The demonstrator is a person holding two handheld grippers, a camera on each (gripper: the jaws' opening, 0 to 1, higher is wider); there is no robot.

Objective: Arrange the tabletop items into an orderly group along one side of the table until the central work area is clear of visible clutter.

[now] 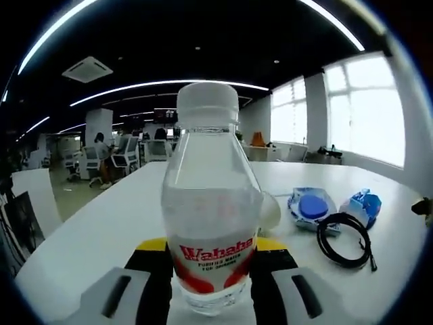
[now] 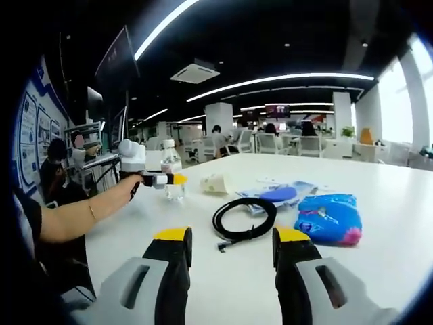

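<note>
Left gripper (image 1: 211, 271) clamped; right gripper (image 2: 231, 249) jaws apart.

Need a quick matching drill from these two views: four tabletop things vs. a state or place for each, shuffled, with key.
Column 1
1. water bottle
2. black cable
3. blue packet
4. right gripper

Column 2
A. coiled in a loop on the white table
B. open, holding nothing
C. upright between the left gripper fingers
D. lying flat on the table, just right of the cable in the right gripper view

Pairs: 1-C, 2-A, 3-D, 4-B
</note>
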